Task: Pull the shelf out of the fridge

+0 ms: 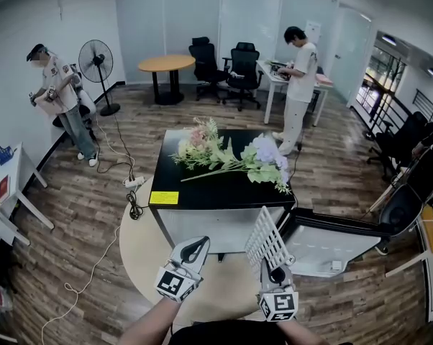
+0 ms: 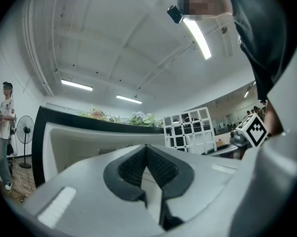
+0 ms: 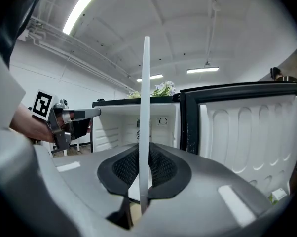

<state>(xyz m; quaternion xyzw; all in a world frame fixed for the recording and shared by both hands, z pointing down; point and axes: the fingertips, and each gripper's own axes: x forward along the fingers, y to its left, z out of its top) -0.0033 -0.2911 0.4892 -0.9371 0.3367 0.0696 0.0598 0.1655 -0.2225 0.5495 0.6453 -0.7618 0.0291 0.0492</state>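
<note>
Where the right gripper (image 1: 272,272) closes, its ribbed black rubber pads (image 3: 163,169) pinch one edge of the white wire-grid shelf (image 1: 267,239), a flat rectangular rack of thin coated bars. That gripper's own view shows the rack edge-on, as a slim upright strip between the jaws. Item location: the shelf is outside the cabinet, standing tilted near upright before the opening of the black-topped compact fridge (image 1: 202,192), just beside the open fridge door (image 1: 324,254). The door's white moulded plastic lining carries rounded vertical ribs. The fridge interior is smooth white plastic. The left gripper (image 1: 196,246), a grey plastic body with the same textured black pads, has its jaws pressed together on nothing and is held level, left of the shelf and apart from it. A spray of artificial flowers (image 1: 234,157) with pink, cream and lilac blooms and green leaves lies across the glossy black top. The fridge stands on a round pale wooden bench (image 1: 141,254). The room has a brown wood-plank floor (image 1: 80,214), and a white cable (image 1: 94,264) trails over it. A standing fan (image 1: 96,63), black office chairs (image 1: 243,67) and a round orange table (image 1: 166,63) stand before frosted glass panels. One person (image 1: 58,92) is by the fan and a second person (image 1: 301,85) stands at a white desk.
</note>
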